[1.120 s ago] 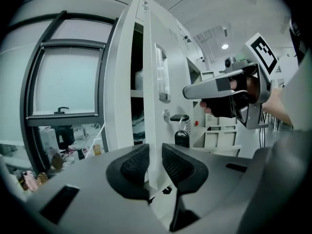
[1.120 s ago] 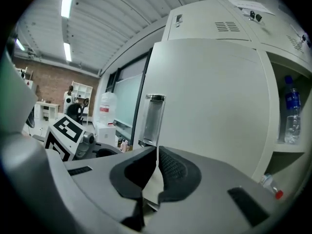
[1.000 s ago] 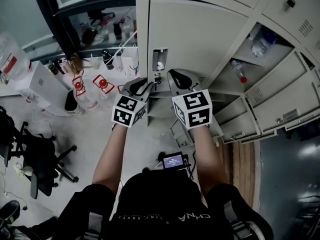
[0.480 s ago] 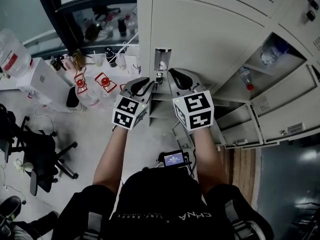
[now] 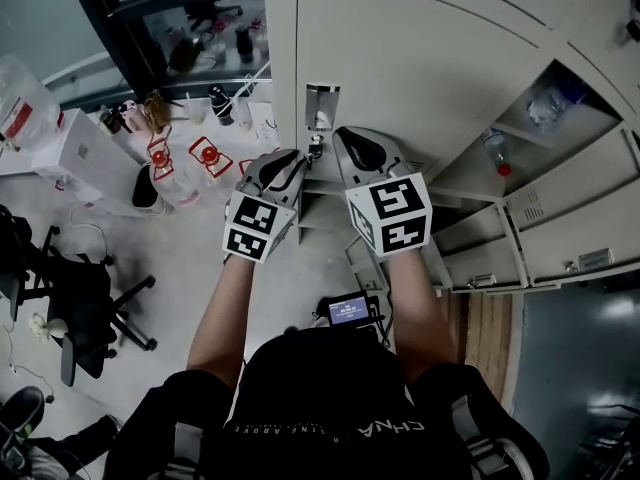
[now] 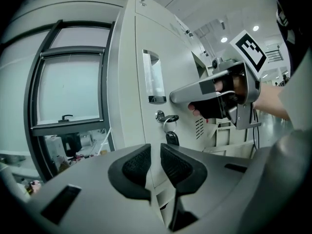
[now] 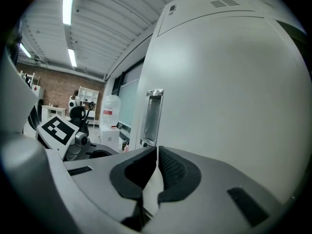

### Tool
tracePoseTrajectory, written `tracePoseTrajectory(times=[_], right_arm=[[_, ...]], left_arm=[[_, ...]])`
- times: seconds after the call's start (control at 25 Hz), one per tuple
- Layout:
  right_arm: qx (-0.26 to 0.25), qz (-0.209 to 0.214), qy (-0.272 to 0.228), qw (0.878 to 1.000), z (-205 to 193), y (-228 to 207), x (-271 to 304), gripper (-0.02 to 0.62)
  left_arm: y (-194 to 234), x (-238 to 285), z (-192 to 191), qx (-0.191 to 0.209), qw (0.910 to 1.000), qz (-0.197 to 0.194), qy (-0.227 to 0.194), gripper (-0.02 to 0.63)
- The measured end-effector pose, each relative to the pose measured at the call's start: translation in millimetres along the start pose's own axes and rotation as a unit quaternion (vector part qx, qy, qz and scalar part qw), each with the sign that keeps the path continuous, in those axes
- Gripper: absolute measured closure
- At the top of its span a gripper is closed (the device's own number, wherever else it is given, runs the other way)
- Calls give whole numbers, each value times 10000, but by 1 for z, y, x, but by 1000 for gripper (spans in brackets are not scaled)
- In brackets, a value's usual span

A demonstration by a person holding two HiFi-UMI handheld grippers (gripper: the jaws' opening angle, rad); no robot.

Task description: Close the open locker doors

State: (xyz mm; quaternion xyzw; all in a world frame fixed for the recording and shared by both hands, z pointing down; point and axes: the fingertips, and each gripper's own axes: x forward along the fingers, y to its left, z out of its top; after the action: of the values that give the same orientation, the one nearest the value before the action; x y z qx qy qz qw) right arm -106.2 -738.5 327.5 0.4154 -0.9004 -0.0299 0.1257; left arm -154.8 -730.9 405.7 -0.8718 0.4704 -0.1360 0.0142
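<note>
As the locker door (image 5: 400, 58) faces both, left claw (image 6: 156, 155) nearly clenched, empty, key (image 6: 171, 138) just ahead, right claw (image 7: 157, 155) clenched, empty.

Large grey locker door (image 5: 420, 68) stands upright; small doors (image 5: 572, 220) beside it open.

Head view looks steeply down from high up, gripper views face forward, very near, all share the locker door (image 5: 400, 58)
</note>
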Motion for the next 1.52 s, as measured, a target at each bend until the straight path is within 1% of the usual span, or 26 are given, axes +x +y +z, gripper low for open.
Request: tracePoseTrajectory(times=[0.28,0.44,0.6,0.84,1.08,1.2,1.28,1.4,1.52], right_arm=[[33,62,-19,10000,0,-1,1,561],[-1,17,0,10000,-1,-2,0,561],[-35,-146,89,9998,-4,-4,-3,561],[5,-449,102,9989,-1,-8,-19,561],[-22,-660,149,9977,-1,12,-46,561],[-97,-791,237,9965,-8,22,-62,561],[-135,-892,310,9954,-15,27,-73,561],[-114,-1010,396,9940,-24,32,-89,561],[-106,-1011,431,9939,-30,35,-99,561]], left_arm=[[-1,6,1,68,10000,-6,47,541],[-3,2,-1,97,9999,15,87,541],[-6,-11,-3,7,10000,-3,68,541],[-15,-35,1,91,10000,17,-5,541],[-30,-54,10,248,9996,-85,-92,541],[-36,-60,16,344,9993,-60,-151,541],[-41,-62,21,483,9987,-25,-173,541],[-44,-60,27,742,9970,131,-189,541],[-42,-55,31,925,9949,367,-159,541]])
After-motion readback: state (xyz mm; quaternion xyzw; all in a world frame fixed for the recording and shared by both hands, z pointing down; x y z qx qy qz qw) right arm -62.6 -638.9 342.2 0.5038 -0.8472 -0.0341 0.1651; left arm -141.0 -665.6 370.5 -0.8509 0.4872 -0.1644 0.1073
